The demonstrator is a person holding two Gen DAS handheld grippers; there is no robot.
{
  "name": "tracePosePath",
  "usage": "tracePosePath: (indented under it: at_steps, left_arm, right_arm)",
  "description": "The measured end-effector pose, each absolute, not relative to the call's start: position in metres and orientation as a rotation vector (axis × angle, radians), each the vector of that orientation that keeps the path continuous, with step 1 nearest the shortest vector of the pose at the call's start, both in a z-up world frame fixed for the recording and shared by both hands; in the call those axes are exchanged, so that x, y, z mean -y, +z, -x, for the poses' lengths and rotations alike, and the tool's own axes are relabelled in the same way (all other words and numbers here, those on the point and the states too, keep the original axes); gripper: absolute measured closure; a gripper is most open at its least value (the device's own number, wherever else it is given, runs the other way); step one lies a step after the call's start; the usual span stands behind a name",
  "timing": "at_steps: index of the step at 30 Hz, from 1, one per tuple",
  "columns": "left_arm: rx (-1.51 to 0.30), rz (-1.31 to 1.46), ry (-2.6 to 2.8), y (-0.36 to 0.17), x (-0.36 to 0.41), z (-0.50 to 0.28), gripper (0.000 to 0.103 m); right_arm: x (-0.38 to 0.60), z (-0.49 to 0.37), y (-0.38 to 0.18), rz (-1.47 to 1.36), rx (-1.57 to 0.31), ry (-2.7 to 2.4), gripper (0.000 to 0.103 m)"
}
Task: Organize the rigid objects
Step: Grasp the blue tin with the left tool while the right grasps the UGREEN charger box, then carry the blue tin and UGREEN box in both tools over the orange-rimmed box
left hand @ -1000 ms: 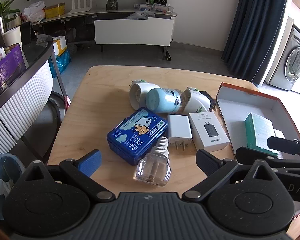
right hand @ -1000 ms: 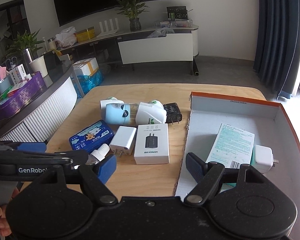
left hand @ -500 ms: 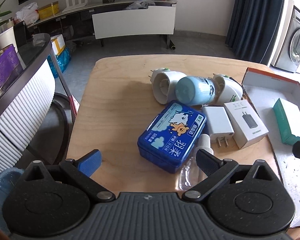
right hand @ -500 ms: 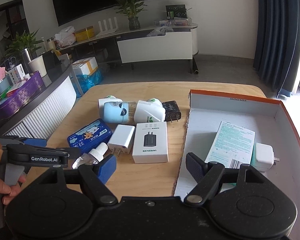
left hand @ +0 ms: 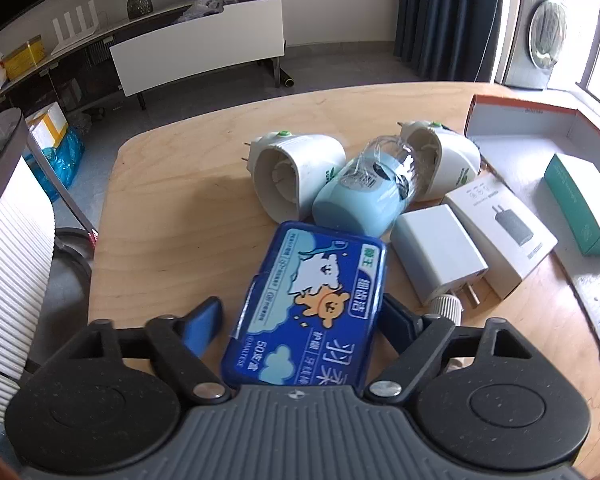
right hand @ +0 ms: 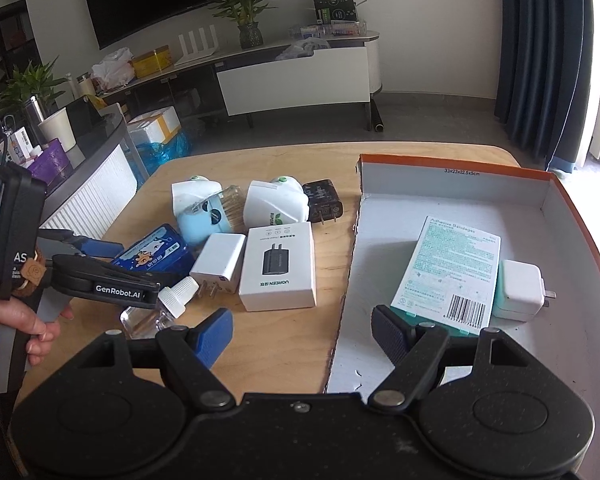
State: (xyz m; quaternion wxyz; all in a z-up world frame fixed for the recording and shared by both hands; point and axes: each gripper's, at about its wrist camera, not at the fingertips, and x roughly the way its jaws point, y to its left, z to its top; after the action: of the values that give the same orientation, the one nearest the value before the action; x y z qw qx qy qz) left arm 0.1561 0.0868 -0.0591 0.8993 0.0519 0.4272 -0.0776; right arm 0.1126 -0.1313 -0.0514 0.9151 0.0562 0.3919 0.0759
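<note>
Straddling the blue tin [left hand: 306,312], the left gripper [left hand: 300,316] is seen closer than a second ago, jaws apart (not yet clamped), so a grasp seems imminent. From the right wrist, the right gripper [right hand: 302,330] is held open over the box [right hand: 452,168] edge.

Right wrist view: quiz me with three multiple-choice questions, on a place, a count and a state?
1. Where does the green bandage box lie? A) in the orange-rimmed box B) on the floor C) on the shelf
2. How many things lie in that box? A) five B) two C) none
3. The right gripper is: A) shut on a bottle B) shut on a tin C) open, empty
Answers: A, it rests on its white floor; B, bandage box plus white charger; C, fingers apart, nothing between.
</note>
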Motion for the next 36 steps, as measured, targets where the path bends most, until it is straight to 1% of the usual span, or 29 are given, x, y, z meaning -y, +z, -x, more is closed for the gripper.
tracePosePath:
  at_steps: [1, 3, 7, 11, 16, 17, 21, 22, 23, 25, 36]
  left_arm:
    - [-0.875, -0.088, -0.157, -0.058, -0.087, -0.154, 0.035]
    - [-0.866, -0.08, -0.144, -0.057, -0.085, -0.151, 0.04]
    - [-0.863, 0.026, -0.1, -0.049, -0.093, -0.14, 0.04]
    - [-0.819, 0.106, -0.044, -0.036, -0.101, -0.119, 0.04]
    - [-0.789, 0.119, -0.005, -0.027, -0.098, -0.096, 0.04]
    - [-0.781, 0.123, -0.001, -0.025, -0.096, -0.093, 0.04]
    - [-0.777, 0.151, 0.002, -0.023, -0.094, -0.09, 0.04]
    - [-0.78, 0.152, 0.006, -0.024, -0.096, -0.091, 0.04]
    - [-0.782, 0.154, 0.01, -0.024, -0.098, -0.093, 0.04]
    - [-0.781, 0.157, 0.006, -0.023, -0.096, -0.09, 0.04]
    - [-0.759, 0.177, -0.003, -0.015, -0.08, -0.079, 0.04]
  right_arm:
    - [0.131, -0.114, -0.053, -0.116, -0.81, 0.155, 0.013]
    - [0.13, -0.12, -0.055, -0.117, -0.818, 0.164, 0.013]
    - [0.123, -0.138, -0.061, -0.099, -0.83, 0.185, 0.013]
    - [0.113, -0.16, -0.067, -0.088, -0.846, 0.208, 0.013]
    - [0.1, -0.188, -0.081, -0.055, -0.894, 0.221, 0.013]
    - [0.098, -0.193, -0.085, -0.047, -0.908, 0.222, 0.011]
    - [0.094, -0.206, -0.097, -0.039, -0.937, 0.224, 0.012]
    - [0.093, -0.206, -0.098, -0.025, -0.924, 0.221, 0.015]
    - [0.092, -0.206, -0.098, -0.017, -0.917, 0.218, 0.028]
    - [0.092, -0.203, -0.095, -0.017, -0.904, 0.213, 0.032]
    - [0.108, -0.144, -0.054, -0.076, -0.789, 0.22, 0.032]
